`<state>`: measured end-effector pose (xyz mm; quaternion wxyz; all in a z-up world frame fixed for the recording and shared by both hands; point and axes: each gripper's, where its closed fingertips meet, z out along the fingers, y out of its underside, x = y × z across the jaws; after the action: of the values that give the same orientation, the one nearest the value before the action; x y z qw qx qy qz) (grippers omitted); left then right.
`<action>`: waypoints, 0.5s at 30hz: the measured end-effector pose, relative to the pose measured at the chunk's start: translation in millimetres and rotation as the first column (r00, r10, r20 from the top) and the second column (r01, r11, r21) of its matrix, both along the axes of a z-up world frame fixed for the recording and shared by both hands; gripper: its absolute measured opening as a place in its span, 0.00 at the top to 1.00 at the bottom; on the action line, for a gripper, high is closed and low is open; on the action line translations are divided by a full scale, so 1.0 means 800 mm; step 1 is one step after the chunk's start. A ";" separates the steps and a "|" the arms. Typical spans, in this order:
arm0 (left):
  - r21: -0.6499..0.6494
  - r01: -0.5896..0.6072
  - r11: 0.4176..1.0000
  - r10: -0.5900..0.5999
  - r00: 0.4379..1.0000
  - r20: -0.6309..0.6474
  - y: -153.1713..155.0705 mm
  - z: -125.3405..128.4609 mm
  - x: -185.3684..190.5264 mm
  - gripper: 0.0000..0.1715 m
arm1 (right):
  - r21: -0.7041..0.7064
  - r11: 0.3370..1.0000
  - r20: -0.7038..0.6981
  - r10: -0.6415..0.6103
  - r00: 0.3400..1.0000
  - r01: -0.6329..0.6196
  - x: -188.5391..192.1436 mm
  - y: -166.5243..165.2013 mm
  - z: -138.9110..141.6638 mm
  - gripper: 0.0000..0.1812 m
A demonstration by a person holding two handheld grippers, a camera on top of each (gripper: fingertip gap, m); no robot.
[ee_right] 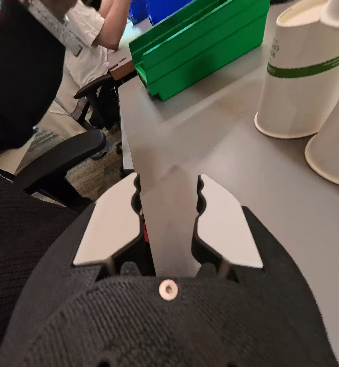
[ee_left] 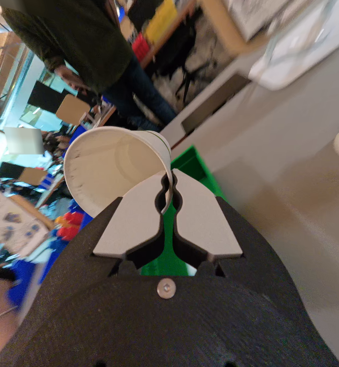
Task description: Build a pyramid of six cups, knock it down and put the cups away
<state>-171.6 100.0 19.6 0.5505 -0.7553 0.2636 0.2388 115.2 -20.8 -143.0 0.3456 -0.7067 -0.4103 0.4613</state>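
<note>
My left gripper (ee_left: 169,178) is shut on the rim of a white paper cup (ee_left: 113,164) with a green band. The cup is held in the air, tipped on its side, with its open mouth facing me. A green plastic bin (ee_left: 192,164) lies beyond and below the fingers on the grey table (ee_left: 284,178). My right gripper (ee_right: 168,178) is open and empty, low over the grey table (ee_right: 184,139) near its left edge. Two white paper cups stand upside down to its right, one (ee_right: 296,79) farther and one (ee_right: 335,147) nearer. The green bin (ee_right: 200,49) stands ahead.
A person in dark clothes (ee_left: 81,43) stands beyond the table in the left wrist view. Office chairs (ee_right: 69,151) and a seated person (ee_right: 89,39) are left of the table edge. Blue bins (ee_right: 164,10) stand behind the green one. A clear container (ee_left: 303,49) sits at the far end.
</note>
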 end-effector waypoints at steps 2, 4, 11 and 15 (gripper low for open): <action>0.105 0.099 0.989 -0.119 0.971 0.206 -0.023 0.024 0.044 0.99 | 0.012 1.000 -0.043 -0.004 0.999 0.005 -0.001 0.001 0.012 0.69; 0.203 0.226 0.953 -0.293 0.861 0.416 -0.051 0.039 0.099 0.99 | 0.017 1.000 -0.097 -0.004 0.995 0.006 -0.002 0.000 0.027 0.69; 0.491 0.538 0.685 -0.718 0.381 0.583 -0.155 0.031 0.273 0.99 | 0.055 0.998 -0.354 0.009 0.935 0.011 0.003 -0.022 0.093 0.62; 0.487 0.613 0.623 -0.721 0.208 0.661 -0.175 -0.007 0.346 0.99 | -0.051 0.998 -0.547 -0.058 0.835 0.036 0.017 -0.019 0.129 0.58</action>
<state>104.9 -40.1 13.9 0.6949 -0.5490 0.2625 -0.3832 128.8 -36.3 -40.0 0.4458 -0.5618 -0.2678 0.6434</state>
